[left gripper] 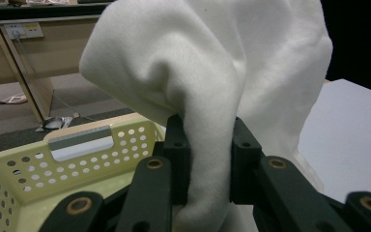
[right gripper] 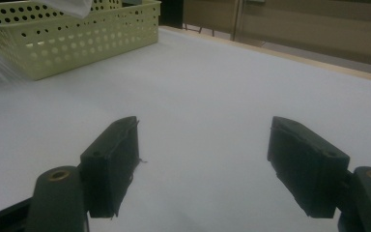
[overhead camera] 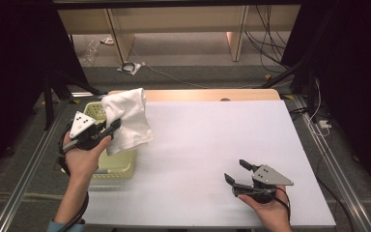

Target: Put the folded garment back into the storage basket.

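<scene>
A white cloth (overhead camera: 128, 118) hangs bunched above the pale yellow perforated basket (overhead camera: 121, 166) at the table's left edge. My left gripper (overhead camera: 112, 126) is shut on the cloth; in the left gripper view both black jaws pinch a thick fold of the cloth (left gripper: 212, 96), with the basket (left gripper: 38, 169) below and to the left. My right gripper (overhead camera: 235, 171) rests low over the white table surface (overhead camera: 212, 140) at the front right, open with nothing between its fingers. In the right gripper view the right gripper (right gripper: 203, 159) points across the bare table toward the basket (right gripper: 72, 38).
The white sheet covers a wooden table whose far edge (overhead camera: 198, 94) shows bare. Metal rails run along both sides. Beyond the table are wooden furniture legs and cables on the floor.
</scene>
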`<state>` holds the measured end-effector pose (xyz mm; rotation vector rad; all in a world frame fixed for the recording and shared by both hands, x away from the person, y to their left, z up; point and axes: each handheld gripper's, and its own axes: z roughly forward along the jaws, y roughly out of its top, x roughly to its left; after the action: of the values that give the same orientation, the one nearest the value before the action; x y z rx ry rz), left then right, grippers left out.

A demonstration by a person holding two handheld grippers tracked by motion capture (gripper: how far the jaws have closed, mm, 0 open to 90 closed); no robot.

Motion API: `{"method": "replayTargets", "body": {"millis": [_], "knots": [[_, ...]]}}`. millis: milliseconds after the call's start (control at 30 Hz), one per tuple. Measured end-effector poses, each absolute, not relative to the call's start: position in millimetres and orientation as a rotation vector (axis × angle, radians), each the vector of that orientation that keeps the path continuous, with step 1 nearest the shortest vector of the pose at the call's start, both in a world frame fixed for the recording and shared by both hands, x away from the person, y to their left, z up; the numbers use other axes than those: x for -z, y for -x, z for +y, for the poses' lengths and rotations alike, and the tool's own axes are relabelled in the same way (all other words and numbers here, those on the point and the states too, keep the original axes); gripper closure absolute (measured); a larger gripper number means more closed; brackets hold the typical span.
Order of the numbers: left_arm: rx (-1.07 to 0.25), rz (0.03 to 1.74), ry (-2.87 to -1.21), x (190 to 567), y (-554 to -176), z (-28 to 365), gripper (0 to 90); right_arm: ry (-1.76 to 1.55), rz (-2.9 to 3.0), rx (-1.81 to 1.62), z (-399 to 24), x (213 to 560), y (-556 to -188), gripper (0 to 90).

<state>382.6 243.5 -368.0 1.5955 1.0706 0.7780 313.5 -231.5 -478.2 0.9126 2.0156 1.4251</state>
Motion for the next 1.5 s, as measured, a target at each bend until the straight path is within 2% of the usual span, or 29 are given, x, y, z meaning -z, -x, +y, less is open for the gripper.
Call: {"method": "replayTargets", "body": {"millis": [1500], "knots": [[-0.769,1.112,-1.602,362.2,-386.2,261.2,74.1,-0.909,2.007,-1.423,-231.0,477.5,-313.9,27.5]]}}
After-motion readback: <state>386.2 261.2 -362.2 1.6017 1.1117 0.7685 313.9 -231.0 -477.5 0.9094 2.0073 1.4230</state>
